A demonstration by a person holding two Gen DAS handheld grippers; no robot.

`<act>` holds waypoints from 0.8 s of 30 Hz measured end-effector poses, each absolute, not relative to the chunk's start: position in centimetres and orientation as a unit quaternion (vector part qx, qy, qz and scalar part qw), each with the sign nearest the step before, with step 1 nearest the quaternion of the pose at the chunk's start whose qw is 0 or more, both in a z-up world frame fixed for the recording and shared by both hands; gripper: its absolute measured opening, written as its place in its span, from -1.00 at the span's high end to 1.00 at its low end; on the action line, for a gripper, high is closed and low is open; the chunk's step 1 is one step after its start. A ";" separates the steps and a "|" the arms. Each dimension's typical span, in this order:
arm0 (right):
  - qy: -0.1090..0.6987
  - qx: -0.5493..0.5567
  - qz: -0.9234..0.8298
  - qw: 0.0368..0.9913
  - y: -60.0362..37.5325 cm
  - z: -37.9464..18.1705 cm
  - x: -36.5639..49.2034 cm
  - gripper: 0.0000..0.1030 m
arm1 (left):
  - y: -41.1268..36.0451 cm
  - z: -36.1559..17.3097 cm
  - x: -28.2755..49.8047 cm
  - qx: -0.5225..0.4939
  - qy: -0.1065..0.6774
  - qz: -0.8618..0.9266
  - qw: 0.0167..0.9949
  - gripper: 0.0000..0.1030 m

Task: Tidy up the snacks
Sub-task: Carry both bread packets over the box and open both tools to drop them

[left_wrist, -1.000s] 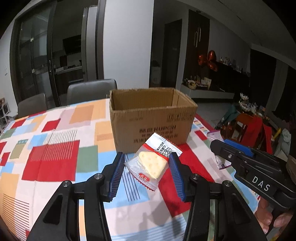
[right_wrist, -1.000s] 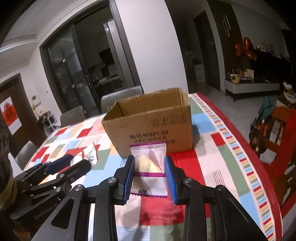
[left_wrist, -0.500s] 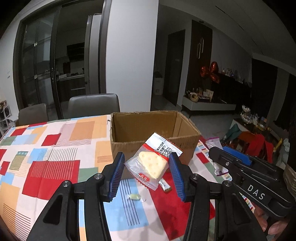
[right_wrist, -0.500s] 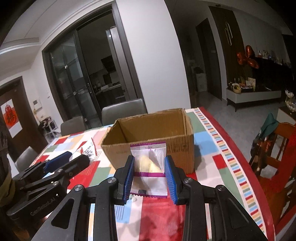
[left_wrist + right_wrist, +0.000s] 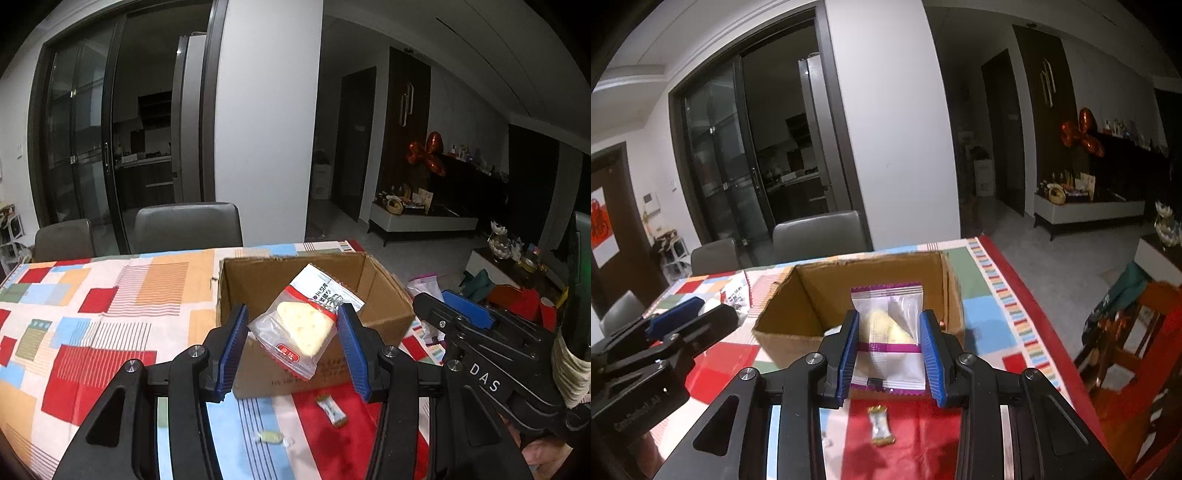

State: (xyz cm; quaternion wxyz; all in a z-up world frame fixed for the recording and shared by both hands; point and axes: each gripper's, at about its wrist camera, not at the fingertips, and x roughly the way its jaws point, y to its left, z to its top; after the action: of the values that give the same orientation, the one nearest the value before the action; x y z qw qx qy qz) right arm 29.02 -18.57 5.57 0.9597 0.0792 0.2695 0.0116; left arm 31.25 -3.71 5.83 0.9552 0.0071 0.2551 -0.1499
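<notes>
Item, two packets in transit: your left gripper (image 5: 291,339) is pinching the cheese-wedge packet (image 5: 303,326) and your right gripper (image 5: 889,345) the purple-trimmed packet (image 5: 888,334), both hovering before the cardboard box (image 5: 798,306) ahead, risking an early-release spill onto the desk (image 5: 92,317).

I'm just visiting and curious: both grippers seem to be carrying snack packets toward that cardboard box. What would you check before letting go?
1. Left gripper shut on the red-trimmed cheese-wedge packet: ok.
2. Right gripper shut on the purple-trimmed packet: ok.
3. Cardboard box open at the top: ok.
4. Packets fully over the box opening: cannot tell; both appear near its front wall.
5. Room inside the box: cannot tell, floor mostly hidden.
6. Table cleared: not ok, small wrapped candy lies in front of the box.
</notes>
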 end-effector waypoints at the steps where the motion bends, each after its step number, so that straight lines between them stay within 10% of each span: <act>1: 0.268 0.077 0.012 0.960 -18.6 5.7 29.3 0.34 | -3.8 5.8 31.7 0.008 0.256 -0.149 0.955 0.05; 14: 0.284 0.020 0.029 0.958 -17.8 4.8 35.6 0.32 | -4.5 4.0 39.2 0.017 0.299 -0.136 0.944 -0.08; 18: 0.300 0.027 0.024 0.953 -18.1 4.1 37.1 -0.14 | -4.4 3.4 40.3 0.023 0.305 -0.114 0.945 -0.27; 24: 0.300 0.027 0.018 0.953 -18.4 3.7 36.2 -0.14 | -3.0 3.0 38.7 0.013 0.300 -0.103 0.948 -0.35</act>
State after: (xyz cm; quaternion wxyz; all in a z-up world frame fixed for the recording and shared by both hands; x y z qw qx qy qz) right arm 36.18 -18.41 3.65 0.9534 0.0266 0.2999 0.0184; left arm 38.73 -3.04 3.00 0.9481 0.0134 0.3005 -0.1030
